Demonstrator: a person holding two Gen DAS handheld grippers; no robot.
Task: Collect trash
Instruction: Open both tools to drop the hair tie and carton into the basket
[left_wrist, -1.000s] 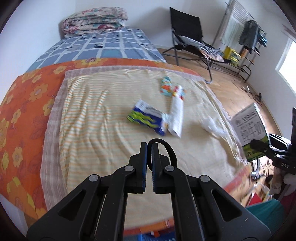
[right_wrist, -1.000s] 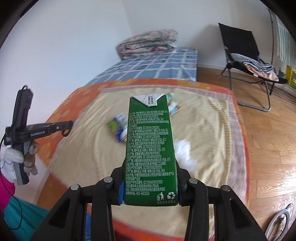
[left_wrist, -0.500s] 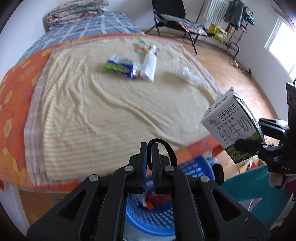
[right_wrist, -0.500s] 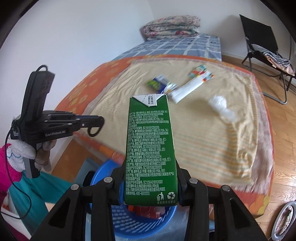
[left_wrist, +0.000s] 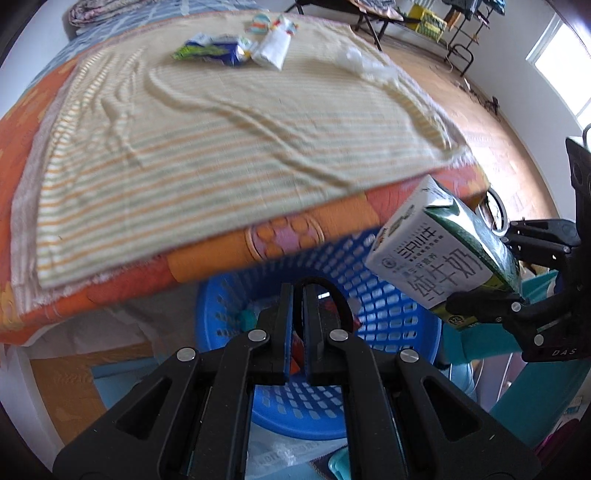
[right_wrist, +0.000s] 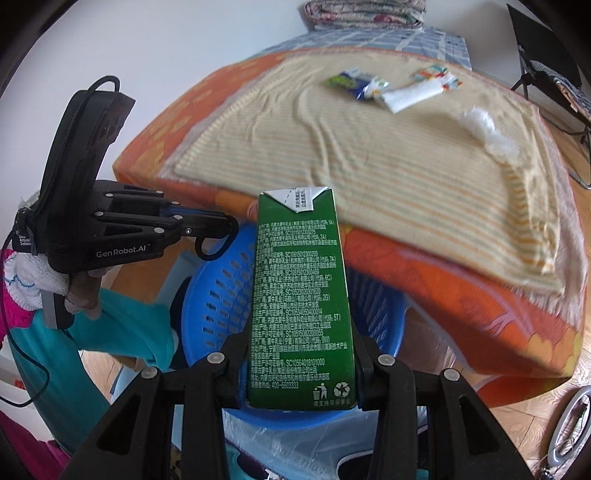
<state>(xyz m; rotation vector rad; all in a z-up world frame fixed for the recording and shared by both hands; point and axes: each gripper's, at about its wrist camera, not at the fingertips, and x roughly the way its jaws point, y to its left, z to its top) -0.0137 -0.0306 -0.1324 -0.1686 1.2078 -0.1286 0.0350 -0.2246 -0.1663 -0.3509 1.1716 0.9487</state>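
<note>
Right claw (right_wrist: 301, 363) clamps the green-and-white milk carton (right_wrist: 301, 299), tilted over the blue perforated plastic basket (right_wrist: 218, 306) below the bed's near edge. Left claw (left_wrist: 298, 332), fingers pressed together on nothing, hangs above that basket too. Disposal seems in hand: next, release the carton, then fetch the wrappers (right_wrist: 356, 84), white tube (right_wrist: 415, 96) and crumpled tissue (right_wrist: 485, 131) near the bed's far edge.

Bed (left_wrist: 110, 288) carries an orange floral cover (right_wrist: 461, 280) and a striped blanket (left_wrist: 221, 147); folding chair (right_wrist: 546, 66) stands beyond.
</note>
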